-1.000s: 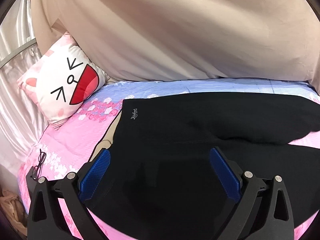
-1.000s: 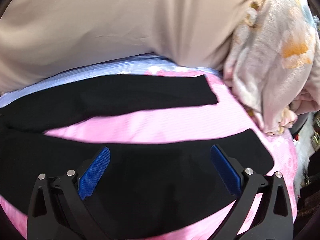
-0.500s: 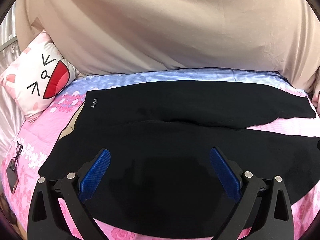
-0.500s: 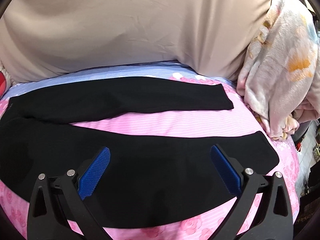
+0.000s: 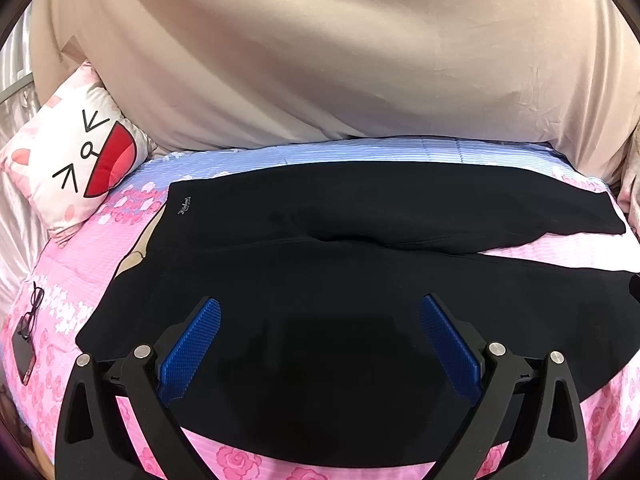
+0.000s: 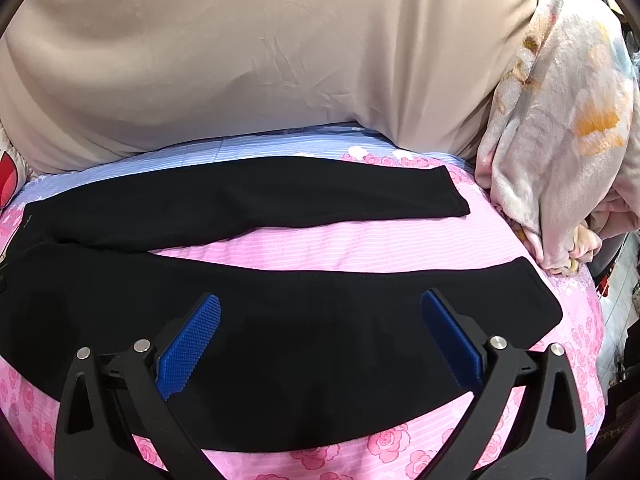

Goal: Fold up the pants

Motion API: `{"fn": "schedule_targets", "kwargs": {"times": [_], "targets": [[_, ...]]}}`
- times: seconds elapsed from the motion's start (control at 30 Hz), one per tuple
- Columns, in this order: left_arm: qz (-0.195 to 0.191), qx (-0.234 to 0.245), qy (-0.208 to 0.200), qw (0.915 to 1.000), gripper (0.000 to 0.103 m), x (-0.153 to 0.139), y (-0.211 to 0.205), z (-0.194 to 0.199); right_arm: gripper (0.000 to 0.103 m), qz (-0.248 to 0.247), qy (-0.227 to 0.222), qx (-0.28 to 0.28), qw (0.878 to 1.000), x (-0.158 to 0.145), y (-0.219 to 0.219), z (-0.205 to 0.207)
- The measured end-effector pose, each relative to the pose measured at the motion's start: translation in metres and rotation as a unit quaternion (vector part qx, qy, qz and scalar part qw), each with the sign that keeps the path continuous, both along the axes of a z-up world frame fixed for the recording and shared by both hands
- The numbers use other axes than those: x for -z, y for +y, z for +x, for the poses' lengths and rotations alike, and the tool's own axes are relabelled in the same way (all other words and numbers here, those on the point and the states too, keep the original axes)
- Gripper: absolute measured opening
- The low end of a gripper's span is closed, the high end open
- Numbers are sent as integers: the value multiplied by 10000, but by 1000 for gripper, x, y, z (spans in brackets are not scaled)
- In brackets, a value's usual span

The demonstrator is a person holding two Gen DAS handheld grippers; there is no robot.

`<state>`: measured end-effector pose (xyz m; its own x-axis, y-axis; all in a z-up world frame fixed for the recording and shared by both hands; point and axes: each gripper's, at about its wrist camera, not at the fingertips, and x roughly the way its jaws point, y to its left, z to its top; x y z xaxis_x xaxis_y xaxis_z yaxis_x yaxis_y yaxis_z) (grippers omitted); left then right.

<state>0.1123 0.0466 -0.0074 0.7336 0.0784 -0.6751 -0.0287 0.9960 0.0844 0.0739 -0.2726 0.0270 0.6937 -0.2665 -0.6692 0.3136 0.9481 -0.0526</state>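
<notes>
Black pants lie spread flat on the pink rose-print bed sheet, waistband to the left, both legs running right. In the right wrist view the far leg and the near leg lie apart with pink sheet between them. My left gripper is open and empty above the hip part of the near side. My right gripper is open and empty above the near leg, left of its hem.
A white cat-face pillow lies at the far left. Glasses and a phone lie on the sheet's left edge. A beige curtain hangs behind the bed. A floral blanket is heaped at the right end.
Both views have pulled back and steadied, so more of the pants shows. The left view swung slightly back to the left. The pants have not moved and both grippers stay open.
</notes>
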Motion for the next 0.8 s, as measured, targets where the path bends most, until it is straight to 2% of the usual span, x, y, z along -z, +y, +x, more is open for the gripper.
{"fn": "schedule_targets", "kwargs": {"times": [0.43, 0.53, 0.6, 0.67, 0.8], "targets": [[30, 41, 33, 10000, 97, 1, -5, 5, 98, 47, 52, -2, 10000, 7, 0, 2], [-117, 77, 101, 9999, 98, 1, 3, 16, 98, 192, 93, -116, 9997, 11, -12, 11], [-370, 0, 185, 9991, 98, -1, 26, 38, 98, 296, 100, -155, 9994, 14, -41, 26], [-438, -228, 276, 9984, 98, 1, 51, 64, 98, 361, 175, 6, 9992, 18, -83, 48], [-69, -1200, 577, 9911, 98, 18, 136, 147, 98, 506, 422, 402, 9970, 28, -179, 104]]}}
